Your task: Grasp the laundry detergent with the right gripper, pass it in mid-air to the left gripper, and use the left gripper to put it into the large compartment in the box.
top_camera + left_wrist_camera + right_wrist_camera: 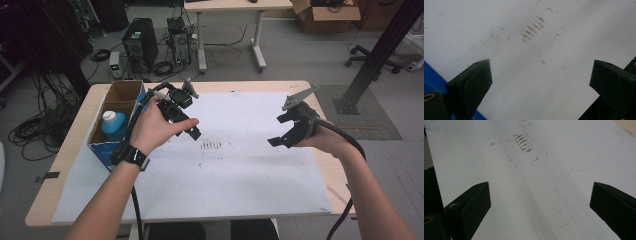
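My left gripper [187,122] is held above the white sheet [240,170] at the table's left, beside a cardboard box [117,97]. Its jaws are wide apart, and the left gripper view has nothing between them, just the sheet [536,75] and a patch of brown marks [531,30]. My right gripper [280,131] hovers over the sheet's right side, open, also with nothing between its jaws. The right gripper view looks down on the same marks [522,142]. A blue bottle with a white cap [114,125] stands inside the box.
The box stands at the table's left edge. The brown marks [212,145] lie mid-sheet between the two grippers. Beyond the table are a computer tower [141,42], tangled cables and another table [230,30]. A black post [380,50] rises at the right.
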